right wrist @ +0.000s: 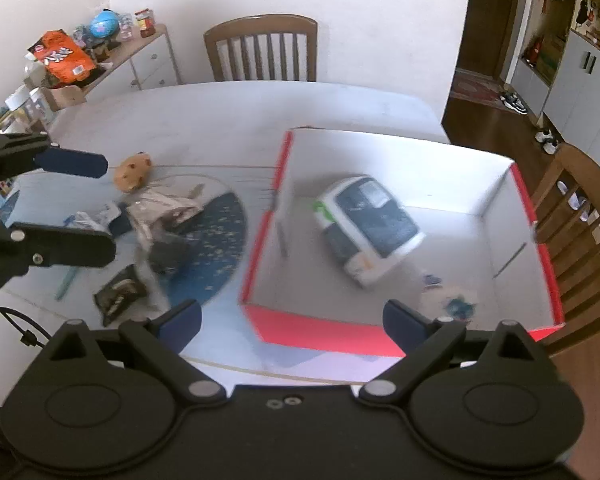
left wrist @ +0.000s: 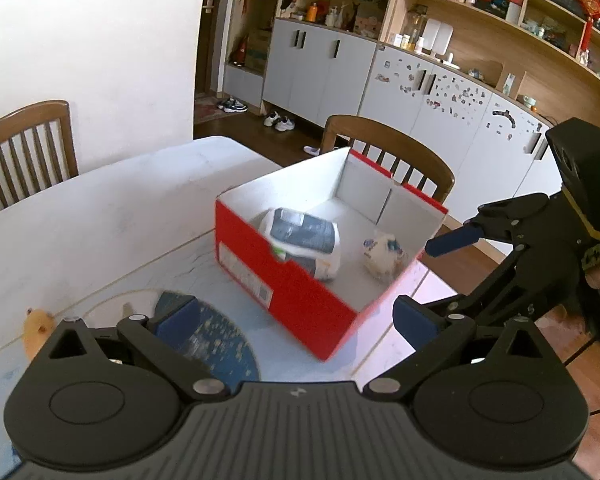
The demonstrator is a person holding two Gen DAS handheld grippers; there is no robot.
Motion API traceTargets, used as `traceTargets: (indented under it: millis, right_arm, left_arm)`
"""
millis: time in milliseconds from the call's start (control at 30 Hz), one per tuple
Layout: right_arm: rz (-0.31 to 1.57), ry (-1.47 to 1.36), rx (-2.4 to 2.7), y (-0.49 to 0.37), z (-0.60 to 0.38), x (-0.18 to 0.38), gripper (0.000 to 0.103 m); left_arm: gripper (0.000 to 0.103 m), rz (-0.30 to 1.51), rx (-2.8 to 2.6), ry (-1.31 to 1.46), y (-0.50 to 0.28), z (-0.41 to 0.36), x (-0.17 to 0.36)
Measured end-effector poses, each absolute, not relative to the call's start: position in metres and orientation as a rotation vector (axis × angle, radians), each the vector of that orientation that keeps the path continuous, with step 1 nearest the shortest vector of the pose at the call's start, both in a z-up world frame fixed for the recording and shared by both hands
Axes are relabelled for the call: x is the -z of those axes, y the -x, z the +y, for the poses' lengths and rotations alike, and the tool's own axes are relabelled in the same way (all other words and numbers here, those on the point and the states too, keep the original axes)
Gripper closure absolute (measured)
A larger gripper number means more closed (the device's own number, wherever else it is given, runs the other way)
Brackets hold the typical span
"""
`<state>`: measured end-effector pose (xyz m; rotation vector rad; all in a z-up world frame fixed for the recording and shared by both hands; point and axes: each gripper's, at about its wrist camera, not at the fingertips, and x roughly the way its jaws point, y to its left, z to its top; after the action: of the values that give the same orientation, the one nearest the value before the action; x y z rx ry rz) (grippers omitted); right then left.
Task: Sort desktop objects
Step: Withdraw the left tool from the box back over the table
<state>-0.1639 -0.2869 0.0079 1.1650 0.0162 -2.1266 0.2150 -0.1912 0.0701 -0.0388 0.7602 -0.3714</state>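
Both tongs, left (left wrist: 296,316) and right (right wrist: 292,320), gape empty; remaining crumpled wrapper litter (right wrist: 156,220) lies left of the red cardboard box (right wrist: 260,240), nearer the left tongs.

In the right wrist view the crumpled wrapper (right wrist: 448,300) in the red box (right wrist: 320,332) is blurred and half hidden behind the right tongs' finger. The litter pile (right wrist: 156,220) on the table's left smears together, its pieces too unclear to name.

On the table (right wrist: 220,112) the open box (right wrist: 260,240) stands to the right in the right wrist view, with a packet (right wrist: 370,226) and a crumpled wrapper (left wrist: 384,256) lying apart inside it. A round mat (right wrist: 220,252) lies just left of the box, bearing loose wrappers (right wrist: 160,216). A small toy (right wrist: 134,172) sits behind them. One chair (right wrist: 262,50) stands at the far edge, another chair (left wrist: 388,152) behind the box.
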Motion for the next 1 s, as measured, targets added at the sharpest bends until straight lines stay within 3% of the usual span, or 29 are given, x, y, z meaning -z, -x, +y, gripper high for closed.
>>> traceTargets:
  millis: [667, 700, 1000]
  right_arm:
    - [-0.049, -1.151, 2.193, 0.107, -0.375, -0.018, 0.005]
    - [-0.182, -1.174, 2.351, 0.106, -0.379, -0.017, 0.005]
    - [-0.209, -1.185, 2.374, 0.107, -0.412, -0.010, 0.005]
  left_arm:
    - [0.000, 0.798, 0.259, 0.040, -0.133, -0.095, -0.040]
    - [0.000, 0.801, 0.254, 0.040, -0.130, -0.092, -0.036]
    - [0.000, 0.830, 0.202, 0.077, -0.120, -0.070, -0.009]
